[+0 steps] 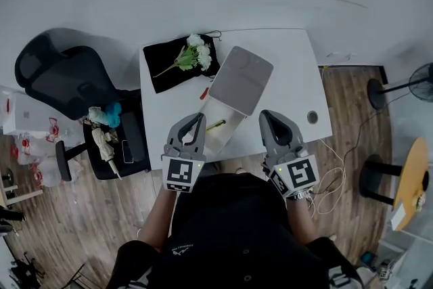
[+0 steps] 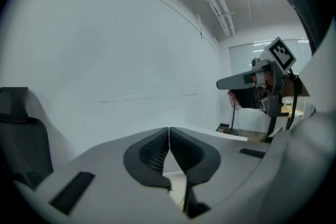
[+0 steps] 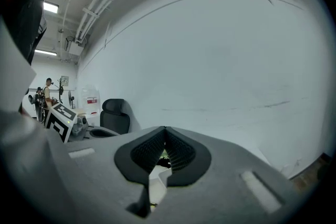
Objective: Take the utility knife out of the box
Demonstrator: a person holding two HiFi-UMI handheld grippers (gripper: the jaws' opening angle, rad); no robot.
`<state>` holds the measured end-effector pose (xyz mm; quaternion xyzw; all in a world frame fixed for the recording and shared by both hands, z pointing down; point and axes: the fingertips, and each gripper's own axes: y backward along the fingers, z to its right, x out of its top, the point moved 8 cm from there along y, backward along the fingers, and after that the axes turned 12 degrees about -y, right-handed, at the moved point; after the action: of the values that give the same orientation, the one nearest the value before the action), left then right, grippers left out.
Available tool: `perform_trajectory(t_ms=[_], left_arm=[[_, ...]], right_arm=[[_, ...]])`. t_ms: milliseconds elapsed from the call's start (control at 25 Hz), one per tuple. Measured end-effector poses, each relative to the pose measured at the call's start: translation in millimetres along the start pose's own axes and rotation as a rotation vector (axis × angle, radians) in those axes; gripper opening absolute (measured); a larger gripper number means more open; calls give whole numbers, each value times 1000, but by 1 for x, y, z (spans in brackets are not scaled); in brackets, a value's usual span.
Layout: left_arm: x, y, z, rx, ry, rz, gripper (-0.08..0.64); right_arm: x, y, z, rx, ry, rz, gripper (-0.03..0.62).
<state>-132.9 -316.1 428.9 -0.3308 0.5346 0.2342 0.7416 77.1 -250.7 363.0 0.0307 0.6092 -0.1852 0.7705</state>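
An open white box (image 1: 218, 134) lies on the white table (image 1: 291, 81), its grey lid (image 1: 240, 80) tilted back. Inside lies a thin yellow-green object (image 1: 216, 124), apparently the utility knife. My left gripper (image 1: 199, 118) hovers at the box's near-left edge, over the table's front. Its jaws are shut with nothing between them, as the left gripper view shows (image 2: 169, 129). My right gripper (image 1: 266, 114) is held just right of the box, a little apart from it. Its pads meet at the tips and hold nothing (image 3: 165, 129).
A black cloth (image 1: 166, 59) with white flowers (image 1: 199, 51) lies at the table's back left, and a small red item (image 1: 203, 93) beside the lid. Black office chairs (image 1: 62, 74) stand to the left, one with clutter (image 1: 108, 132). Cables (image 1: 331, 179) and a fan (image 1: 421, 83) are on the right.
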Motion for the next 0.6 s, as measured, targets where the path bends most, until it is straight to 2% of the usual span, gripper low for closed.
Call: perform_trajectory(t_ms=[320,600], left_arm=[[-43,-34,6,-179,-39,-99,8],[-79,-52,19,-251,-117,-222,8]], right_arm=[[-12,-6,-6,-95,-20,-21,5],[-19,4,-10,-159,-29,-32,5]])
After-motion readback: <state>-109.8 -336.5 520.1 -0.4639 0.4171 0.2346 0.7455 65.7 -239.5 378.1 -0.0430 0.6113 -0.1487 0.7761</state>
